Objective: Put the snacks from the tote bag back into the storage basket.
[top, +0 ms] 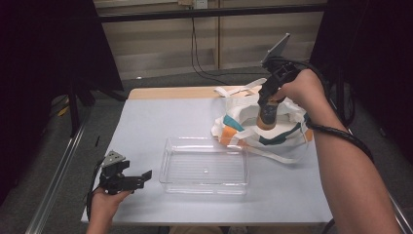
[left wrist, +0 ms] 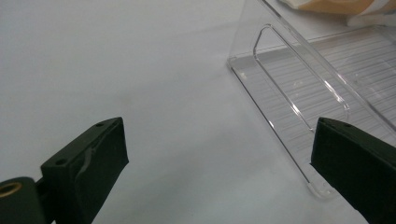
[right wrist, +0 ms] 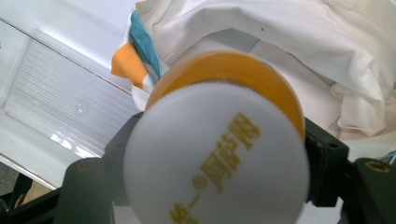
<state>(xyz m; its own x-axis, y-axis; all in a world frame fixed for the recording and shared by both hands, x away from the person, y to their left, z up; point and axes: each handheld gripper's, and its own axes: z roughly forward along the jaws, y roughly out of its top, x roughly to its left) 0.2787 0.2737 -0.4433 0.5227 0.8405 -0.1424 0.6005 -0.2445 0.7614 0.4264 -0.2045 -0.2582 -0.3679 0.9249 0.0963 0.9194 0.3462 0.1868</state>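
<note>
Orange bottle (right wrist: 219,140) clamped between right tool (top: 269,105) jaws, above white bag (top: 243,109).

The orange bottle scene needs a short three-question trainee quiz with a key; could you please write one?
1. True or false: the right gripper holds the orange bottle above the cloth bag.
2. How do the left gripper's jaws stand? A) shut on the tray B) open, with nothing between them C) shut on the bag
3. Fill in: the clear plastic tray lies on the table between the left gripper and the ____.

Key: 1 true; 2 B; 3 cloth bag.
</note>
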